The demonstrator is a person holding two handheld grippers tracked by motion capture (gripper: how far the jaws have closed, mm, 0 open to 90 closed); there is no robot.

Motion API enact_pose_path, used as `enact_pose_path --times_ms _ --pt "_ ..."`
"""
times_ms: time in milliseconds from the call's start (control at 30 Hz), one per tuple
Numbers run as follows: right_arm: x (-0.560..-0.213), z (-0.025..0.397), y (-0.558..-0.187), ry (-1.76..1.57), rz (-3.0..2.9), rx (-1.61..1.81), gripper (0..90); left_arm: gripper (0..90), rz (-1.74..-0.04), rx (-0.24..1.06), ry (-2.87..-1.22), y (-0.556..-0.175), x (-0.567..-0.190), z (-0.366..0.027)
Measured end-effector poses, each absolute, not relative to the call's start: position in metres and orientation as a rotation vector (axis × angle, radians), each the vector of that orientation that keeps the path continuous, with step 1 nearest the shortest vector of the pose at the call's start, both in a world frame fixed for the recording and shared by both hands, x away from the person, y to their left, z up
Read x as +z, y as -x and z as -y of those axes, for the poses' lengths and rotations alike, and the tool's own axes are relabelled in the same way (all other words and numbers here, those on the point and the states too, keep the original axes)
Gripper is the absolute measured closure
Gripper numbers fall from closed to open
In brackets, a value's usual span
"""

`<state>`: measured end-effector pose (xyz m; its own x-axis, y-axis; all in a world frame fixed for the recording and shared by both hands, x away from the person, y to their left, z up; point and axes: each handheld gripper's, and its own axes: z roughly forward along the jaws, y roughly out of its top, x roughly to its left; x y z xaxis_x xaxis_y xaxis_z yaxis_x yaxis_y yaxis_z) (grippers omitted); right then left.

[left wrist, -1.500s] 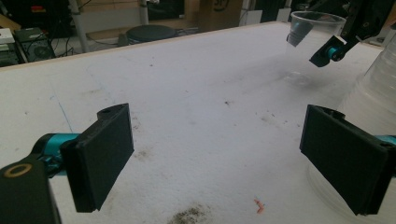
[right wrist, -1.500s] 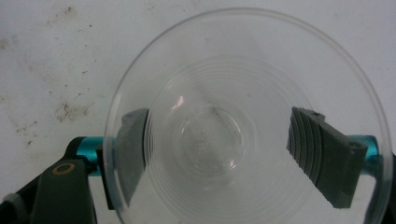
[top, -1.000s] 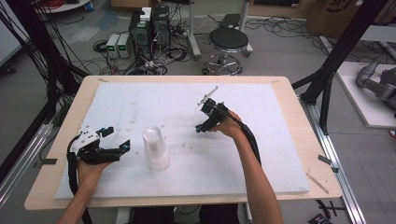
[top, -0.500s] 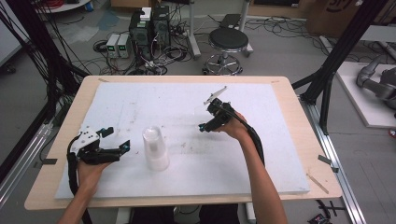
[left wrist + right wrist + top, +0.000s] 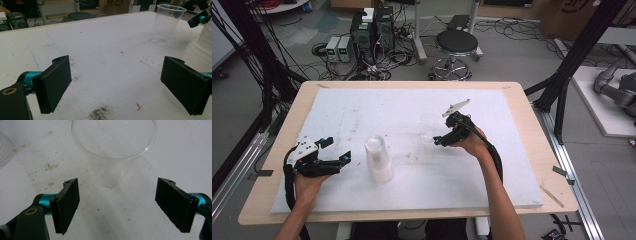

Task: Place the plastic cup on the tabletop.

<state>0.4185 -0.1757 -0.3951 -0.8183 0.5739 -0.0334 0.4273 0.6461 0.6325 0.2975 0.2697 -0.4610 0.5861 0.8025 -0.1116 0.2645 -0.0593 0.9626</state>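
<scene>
High view: a single clear plastic cup (image 5: 428, 126) stands upright right of centre on the white-topped desk (image 5: 512, 165), its thin rim and walls barely showing against the board. The right gripper (image 5: 439, 140), held in a hand (image 5: 469, 143) reaching in from the lower right, sits just beside the cup with its jaws spread. Left of centre stands an upside-down stack of cups (image 5: 377, 158), frosted white where the walls overlap. At the lower left of the frame, the left gripper (image 5: 338, 150) rests near the stack, jaws apart and holding nothing.

Left gripper view: both black jaws stand wide over stained white board; the clear cup (image 5: 167, 22) stands at the upper right, mouth up, and the ribbed side of the stack (image 5: 202, 47) fills the right edge.

Right gripper view: the cup (image 5: 113, 147) stands at top centre, seen from above, see-through down to its round base, beyond the spread jaws and clear of both.

Compared with a second ago, the right gripper has drawn back from the cup toward the lower part of the high view; the left gripper and the stack have stayed put.
</scene>
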Motion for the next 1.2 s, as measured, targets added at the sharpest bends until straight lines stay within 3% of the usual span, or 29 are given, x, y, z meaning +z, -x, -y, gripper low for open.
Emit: enact_pose_path --times_ms 733,1200 --pt "-0.422 0.245 -0.348 -0.914 -2.275 1.362 18.8 9.6 -0.922 0.537 -1.604 -0.295 -0.469 -0.269" --pt "-0.434 0.260 -0.334 -0.934 -2.156 1.390 18.8 9.6 -0.903 0.547 -1.589 -0.292 -0.472 -0.268"
